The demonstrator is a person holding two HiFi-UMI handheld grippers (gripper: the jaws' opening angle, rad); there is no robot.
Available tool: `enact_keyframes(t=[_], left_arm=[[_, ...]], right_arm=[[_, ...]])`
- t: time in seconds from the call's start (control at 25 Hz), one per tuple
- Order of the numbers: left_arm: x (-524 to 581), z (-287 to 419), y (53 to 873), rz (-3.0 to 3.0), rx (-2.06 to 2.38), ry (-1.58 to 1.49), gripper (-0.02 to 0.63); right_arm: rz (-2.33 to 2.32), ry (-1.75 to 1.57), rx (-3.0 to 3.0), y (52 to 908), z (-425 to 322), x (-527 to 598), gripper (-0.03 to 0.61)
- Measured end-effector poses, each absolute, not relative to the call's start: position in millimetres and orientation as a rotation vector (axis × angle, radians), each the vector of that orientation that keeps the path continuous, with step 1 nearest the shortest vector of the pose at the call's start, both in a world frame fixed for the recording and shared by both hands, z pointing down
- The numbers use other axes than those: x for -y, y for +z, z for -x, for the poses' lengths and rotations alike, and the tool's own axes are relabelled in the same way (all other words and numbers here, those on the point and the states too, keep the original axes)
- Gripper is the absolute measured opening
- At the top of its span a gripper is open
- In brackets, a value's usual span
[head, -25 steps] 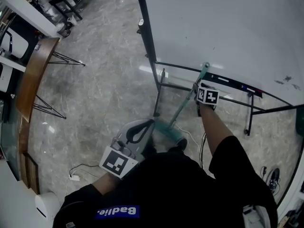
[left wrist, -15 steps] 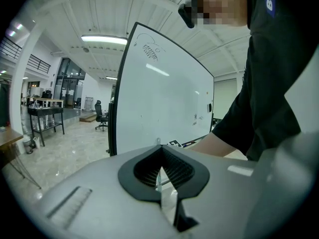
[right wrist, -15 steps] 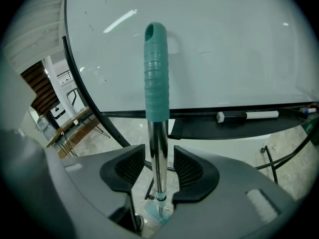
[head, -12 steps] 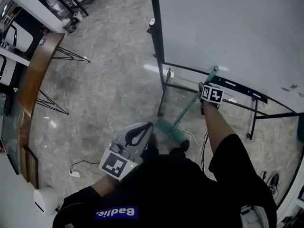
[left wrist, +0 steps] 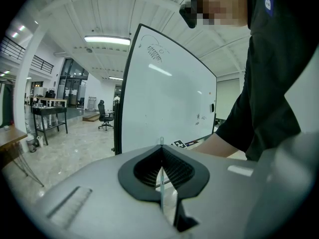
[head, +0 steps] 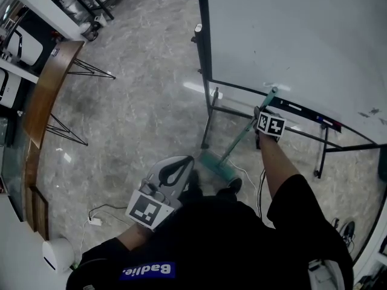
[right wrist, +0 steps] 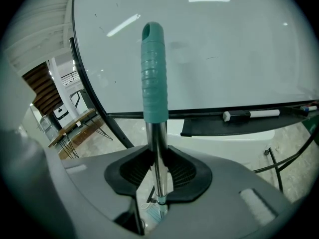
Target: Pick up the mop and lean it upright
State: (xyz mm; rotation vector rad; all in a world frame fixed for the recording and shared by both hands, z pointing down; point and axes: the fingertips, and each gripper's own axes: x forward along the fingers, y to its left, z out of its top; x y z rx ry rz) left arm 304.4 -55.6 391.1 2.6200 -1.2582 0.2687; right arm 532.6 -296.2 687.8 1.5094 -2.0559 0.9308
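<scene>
The mop [head: 239, 139] stands nearly upright, its teal head [head: 217, 165] on the floor and its teal grip [head: 270, 93] resting against the whiteboard's ledge. In the right gripper view the teal grip [right wrist: 153, 73] rises above the jaws and the metal shaft [right wrist: 159, 153] runs down between them. My right gripper [head: 259, 117] [right wrist: 158, 176] is closing, its pads against both sides of the shaft. My left gripper [head: 181, 165] [left wrist: 161, 168] hangs low near my body, shut, with nothing in it.
A large whiteboard [head: 290, 35] on a black wheeled frame [head: 208, 110] stands ahead; its ledge [right wrist: 234, 126] holds a marker [right wrist: 250, 114]. A wooden table [head: 45, 95] with wire legs is at the left. Cables [head: 100, 216] lie on the marble floor.
The head view has shifted a little. The mop and right gripper stay at the whiteboard ledge, the grip end settling closer to it. The left gripper has not moved.
</scene>
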Motion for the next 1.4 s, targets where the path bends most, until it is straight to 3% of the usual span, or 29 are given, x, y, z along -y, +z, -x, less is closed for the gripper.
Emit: enact_keyframes(t=[1.4], left_arm=[[42.7, -314.5, 374.0, -2.731, 1.152, 0.161, 0.02]], right_arm=[[-1.177, 0.832, 2.283, 627.8, -438.6, 144.7, 0.114]])
